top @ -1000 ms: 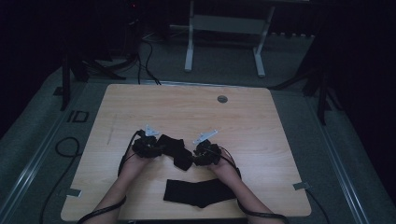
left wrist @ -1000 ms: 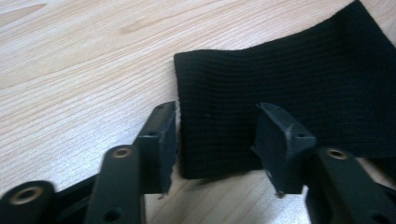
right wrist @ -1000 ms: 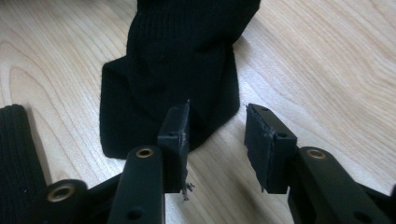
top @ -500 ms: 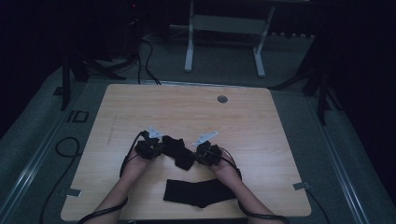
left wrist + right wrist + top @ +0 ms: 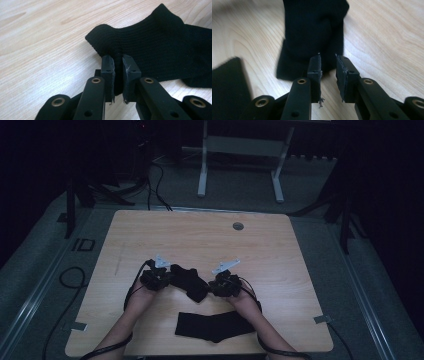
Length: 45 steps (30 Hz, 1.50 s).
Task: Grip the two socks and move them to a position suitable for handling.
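The left gripper (image 5: 167, 276) lay on the wooden table (image 5: 300, 270), held in the person's left hand (image 5: 142, 292), with its jaws drawn nearly together and clamped on the ribbed cuff edge of a black sock (image 5: 189, 281). In the left gripper view, that cuff fabric (image 5: 130, 40) was pinched upright between the two pads (image 5: 110, 72), and the rest of the sock (image 5: 180, 52) spread flat to the right on the wood. The right gripper (image 5: 214, 285), held in the right hand (image 5: 245, 300), met the same sock from the opposite end. Its jaws had just been opening slightly after a tighter closure; in the right gripper view a narrow gap stood between the pads (image 5: 315, 67), the sock's edge (image 5: 312, 32) lay at their tips, and no fabric was seen pressed between them. The picture was partly blurred, so contact at the left pad could not be told with certainty. In the high view, the sock lay bunched between the two grippers, near the middle of the table's near half. A second black sock (image 5: 212, 326) lay flat on the table closer to the person, between the forearms and apart from the first. A small round grommet (image 5: 238, 226) sat in the tabletop near the far edge.
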{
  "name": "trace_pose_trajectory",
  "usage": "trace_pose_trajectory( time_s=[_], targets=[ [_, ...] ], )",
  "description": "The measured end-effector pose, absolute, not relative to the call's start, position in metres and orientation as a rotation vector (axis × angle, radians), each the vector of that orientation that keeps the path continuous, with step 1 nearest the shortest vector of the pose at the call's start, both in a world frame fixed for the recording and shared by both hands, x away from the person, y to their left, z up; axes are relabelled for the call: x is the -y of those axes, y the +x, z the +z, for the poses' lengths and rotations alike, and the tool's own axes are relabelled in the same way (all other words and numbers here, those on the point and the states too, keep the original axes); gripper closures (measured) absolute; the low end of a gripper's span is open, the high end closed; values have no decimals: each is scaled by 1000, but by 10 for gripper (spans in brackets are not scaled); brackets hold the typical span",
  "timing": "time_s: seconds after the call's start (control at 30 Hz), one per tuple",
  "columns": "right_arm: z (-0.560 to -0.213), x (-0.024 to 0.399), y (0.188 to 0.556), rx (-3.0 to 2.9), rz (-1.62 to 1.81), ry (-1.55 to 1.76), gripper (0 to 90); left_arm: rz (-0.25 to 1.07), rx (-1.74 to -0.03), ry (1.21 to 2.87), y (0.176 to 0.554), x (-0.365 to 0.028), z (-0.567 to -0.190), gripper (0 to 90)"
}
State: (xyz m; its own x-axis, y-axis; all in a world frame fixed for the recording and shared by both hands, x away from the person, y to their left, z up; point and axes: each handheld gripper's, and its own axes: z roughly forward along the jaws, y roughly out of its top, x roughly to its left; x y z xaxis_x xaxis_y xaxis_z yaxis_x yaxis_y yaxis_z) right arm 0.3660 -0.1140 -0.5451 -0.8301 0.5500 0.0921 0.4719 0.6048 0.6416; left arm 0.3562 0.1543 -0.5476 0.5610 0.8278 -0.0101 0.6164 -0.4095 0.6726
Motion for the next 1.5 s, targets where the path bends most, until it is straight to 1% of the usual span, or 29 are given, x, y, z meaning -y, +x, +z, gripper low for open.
trace_pose_trajectory(
  time_s=[0.03,0.1,0.17,0.23,0.3,0.73,0.77,0.83,0.87,0.97,1.2,1.33,1.5],
  targets=[
    [-547,113,366,-2717,1022,866,824,437,-1156,2162,356,-155,-548,821],
    [-548,112,366,-2728,1008,857,824,426,-1154,2162,355,-156,-549,821],
    [-553,106,366,-2751,986,851,702,429,-1154,2170,355,-156,-550,821],
    [-554,103,366,-2752,1003,852,664,420,-1155,2173,355,-156,-550,821],
    [-553,99,366,-2762,1005,852,608,414,-1153,2185,355,-156,-552,821],
    [-552,67,358,-2816,930,602,580,454,-1155,2231,355,-153,-556,822],
    [-552,65,358,-2817,924,591,583,451,-1153,2232,355,-153,-556,822],
    [-551,61,358,-2820,891,549,634,458,-1152,2231,355,-153,-556,822],
    [-551,59,358,-2830,886,532,682,458,-1152,2229,355,-152,-556,822],
    [-549,54,357,-2839,864,510,893,458,-1154,2225,355,-153,-557,822],
    [-549,62,358,-2785,835,560,900,447,-1151,2228,355,-155,-556,822],
    [-546,72,362,-2756,933,646,900,448,-1152,2224,355,-154,-557,822],
    [-543,66,365,-2724,991,697,900,442,-1156,2223,355,-155,-557,823]
  ],
)
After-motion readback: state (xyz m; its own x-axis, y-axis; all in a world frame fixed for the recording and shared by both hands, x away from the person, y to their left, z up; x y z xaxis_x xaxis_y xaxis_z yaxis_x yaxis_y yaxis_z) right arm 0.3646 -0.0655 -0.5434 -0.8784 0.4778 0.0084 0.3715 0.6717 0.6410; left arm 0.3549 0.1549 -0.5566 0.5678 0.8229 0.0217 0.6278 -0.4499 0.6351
